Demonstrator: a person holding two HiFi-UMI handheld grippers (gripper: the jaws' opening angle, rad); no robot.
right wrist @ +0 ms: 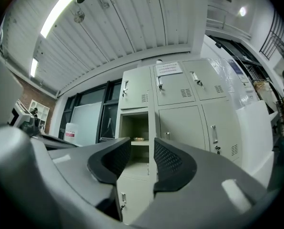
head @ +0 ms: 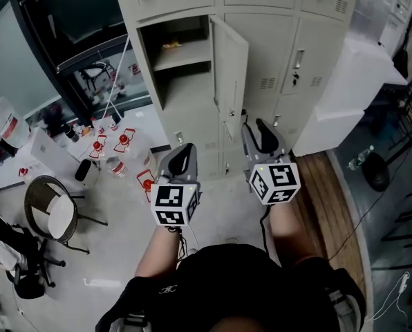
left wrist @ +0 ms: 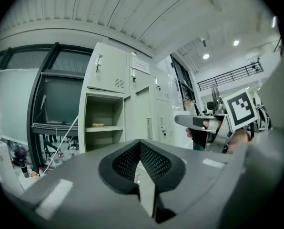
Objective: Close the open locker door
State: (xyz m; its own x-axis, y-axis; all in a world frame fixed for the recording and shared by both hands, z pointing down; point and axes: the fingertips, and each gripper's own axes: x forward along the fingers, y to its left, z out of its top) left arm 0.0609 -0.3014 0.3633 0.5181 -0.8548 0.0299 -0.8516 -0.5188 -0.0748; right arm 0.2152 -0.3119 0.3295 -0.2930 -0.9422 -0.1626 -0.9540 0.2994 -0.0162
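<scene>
A bank of pale grey lockers (head: 282, 40) stands ahead. One middle door (head: 229, 68) hangs open, swung out to the right of its compartment (head: 178, 54), which holds a shelf with a small item on it. Both grippers are held level in front of the lockers, apart from the door. My left gripper (head: 183, 154) is below the open compartment; its pads meet at the tip (left wrist: 140, 144), shut and empty. My right gripper (head: 260, 133) sits just below the door; its jaws (right wrist: 142, 147) stand open with nothing between them. The door's edge (right wrist: 152, 123) shows far beyond the gap.
A round chair (head: 50, 213) stands at the left. Bottles and red items (head: 116, 147) lie on the floor near the lockers' left side. A white cabinet (head: 351, 88) juts out at the right, with wooden flooring (head: 323, 199) and cables beside it.
</scene>
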